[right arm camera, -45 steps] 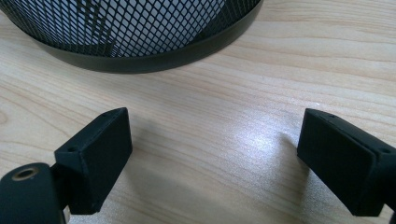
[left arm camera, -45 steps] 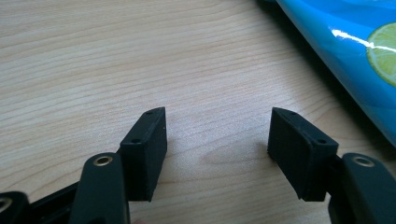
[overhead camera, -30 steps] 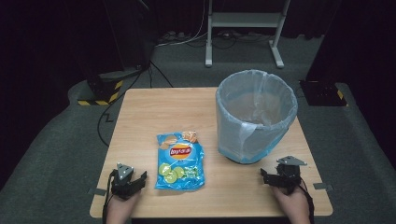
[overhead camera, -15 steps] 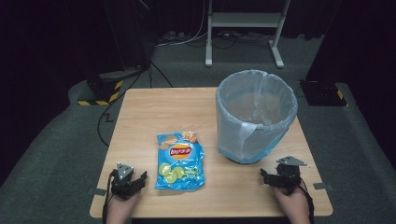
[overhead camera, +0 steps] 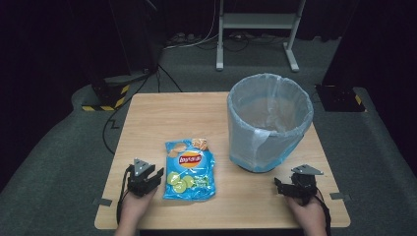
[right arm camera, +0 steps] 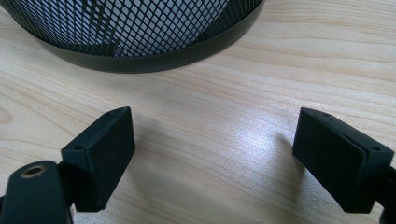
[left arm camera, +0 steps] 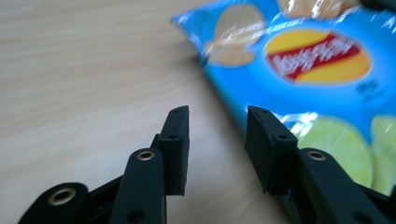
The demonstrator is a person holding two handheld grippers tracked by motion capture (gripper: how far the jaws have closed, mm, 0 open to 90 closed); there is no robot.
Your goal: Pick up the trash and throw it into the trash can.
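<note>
Table [overhead camera: 196, 105]: chip bag [overhead camera: 189, 168] just beside left tool [overhead camera: 153, 178].

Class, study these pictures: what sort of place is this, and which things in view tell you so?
Probably a lab or studio set up for recording, not a home. A lone wooden table stands on grey carpet against dark surroundings, cables trail across the floor behind, and a white metal stand stands beyond.

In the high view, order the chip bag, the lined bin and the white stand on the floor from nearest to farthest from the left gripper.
From the left gripper, at the table's near left:
1. Chip bag, lying flat just to that gripper's right, near the table's middle.
2. Lined bin, standing upright on the table's far right.
3. White stand, on the floor beyond the table's far edge.
</note>
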